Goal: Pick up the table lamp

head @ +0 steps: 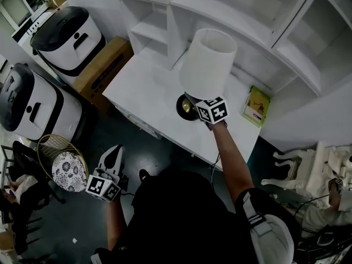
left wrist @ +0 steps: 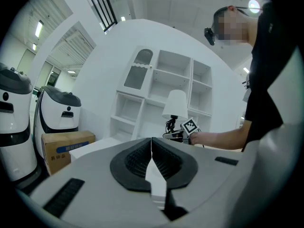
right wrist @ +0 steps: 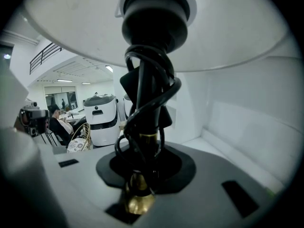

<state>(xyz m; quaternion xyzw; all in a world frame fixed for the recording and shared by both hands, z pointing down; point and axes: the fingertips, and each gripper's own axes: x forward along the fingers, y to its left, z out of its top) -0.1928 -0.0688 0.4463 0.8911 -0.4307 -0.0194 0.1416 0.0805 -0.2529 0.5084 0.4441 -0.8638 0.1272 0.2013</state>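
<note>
The table lamp has a white shade [head: 208, 64], a black stem wrapped in black cable [right wrist: 145, 103] and a round black base with brass [head: 186, 108]. It is at the white table's [head: 148, 87] far side. My right gripper [head: 202, 112] is shut on the stem just under the shade, and a brass section [right wrist: 139, 198] shows between the jaws. Whether the base touches the table I cannot tell. My left gripper [head: 111, 166] hangs low over the dark floor, left of the table. Its pads [left wrist: 151, 152] meet with nothing between them. From there the lamp [left wrist: 175, 105] appears far off.
White shelving [head: 247, 21] backs the table. A green book [head: 256, 104] lies at the table's right end. A cardboard box [head: 102, 65] and two white machines [head: 66, 34] [head: 27, 103] stand to the left. A wire stool with a patterned cushion [head: 69, 169] is near my left gripper.
</note>
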